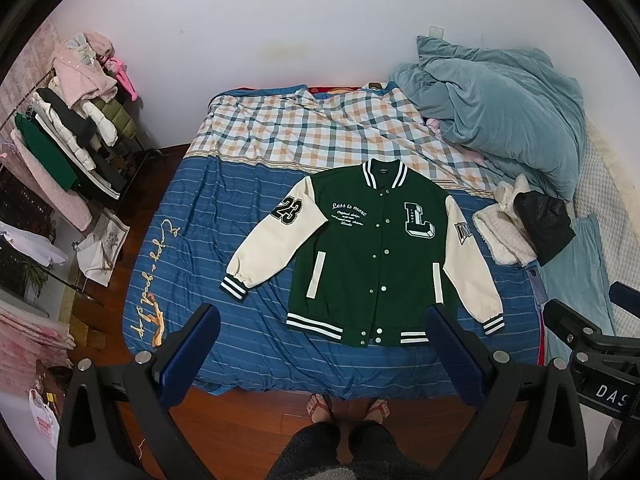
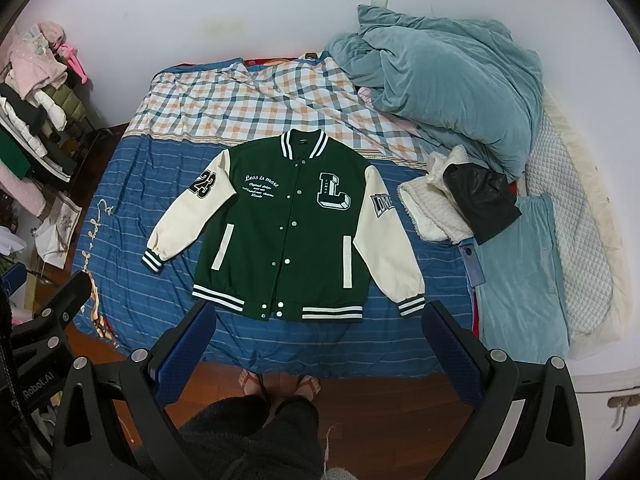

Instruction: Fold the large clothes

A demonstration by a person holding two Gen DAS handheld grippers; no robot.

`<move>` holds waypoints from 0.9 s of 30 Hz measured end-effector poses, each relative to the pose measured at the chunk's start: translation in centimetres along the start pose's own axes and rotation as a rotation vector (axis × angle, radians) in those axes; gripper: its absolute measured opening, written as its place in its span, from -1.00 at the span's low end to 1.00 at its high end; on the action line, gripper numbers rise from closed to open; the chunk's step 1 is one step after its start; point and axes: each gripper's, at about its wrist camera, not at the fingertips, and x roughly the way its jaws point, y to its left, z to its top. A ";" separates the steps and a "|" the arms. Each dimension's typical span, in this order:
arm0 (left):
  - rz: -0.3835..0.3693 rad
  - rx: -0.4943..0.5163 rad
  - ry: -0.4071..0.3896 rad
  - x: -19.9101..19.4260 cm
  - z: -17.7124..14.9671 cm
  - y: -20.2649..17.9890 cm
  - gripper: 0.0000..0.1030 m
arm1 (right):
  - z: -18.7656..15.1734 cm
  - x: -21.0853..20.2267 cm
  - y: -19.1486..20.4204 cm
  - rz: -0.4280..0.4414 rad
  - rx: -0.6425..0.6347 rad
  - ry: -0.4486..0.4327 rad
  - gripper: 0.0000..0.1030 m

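A green varsity jacket (image 1: 372,256) with cream sleeves lies flat and face up on the blue striped bed sheet (image 1: 208,240), collar toward the wall, buttoned, sleeves spread out and down. It also shows in the right wrist view (image 2: 288,228). My left gripper (image 1: 322,320) is open and empty, held high above the bed's near edge, in front of the jacket's hem. My right gripper (image 2: 318,318) is open and empty too, also high above the hem. The right gripper's body shows at the right edge of the left wrist view (image 1: 592,344).
A teal duvet (image 1: 500,120) is heaped at the back right of the bed. A white fleece item with a black garment (image 1: 540,224) lies right of the jacket. A clothes rack (image 1: 68,140) stands at the left. My feet (image 1: 348,408) stand on the wooden floor.
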 end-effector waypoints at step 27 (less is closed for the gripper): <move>-0.004 -0.004 -0.003 -0.8 0.7 0.0 0.99 | 0.1 -0.5 0.3 -0.003 -0.001 -0.006 1.00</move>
